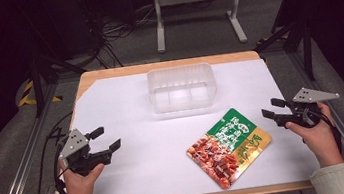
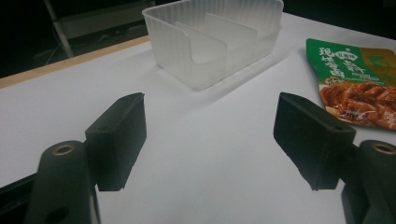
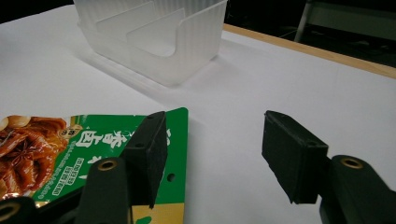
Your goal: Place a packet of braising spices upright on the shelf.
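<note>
Flat green and red printed foil snack pouch (image 1: 229, 147) lies on the white-covered wooden worktop (image 1: 131, 107), right of centre and toward the near edge, tilted, its green end pointing toward the far right. Clear plastic rectangular container with inner dividers (image 1: 182, 87) stands upright at the far centre, well apart from the pouch. Right tool (image 1: 276, 108) sits just right of the pouch, jaws wide apart, nothing between them; in the right gripper view one jaw overlaps the pouch's green edge, whether it touches I cannot tell. Left tool (image 1: 106, 139) hovers over bare worktop at the near left, jaws wide, well apart from pouch and container.
</note>
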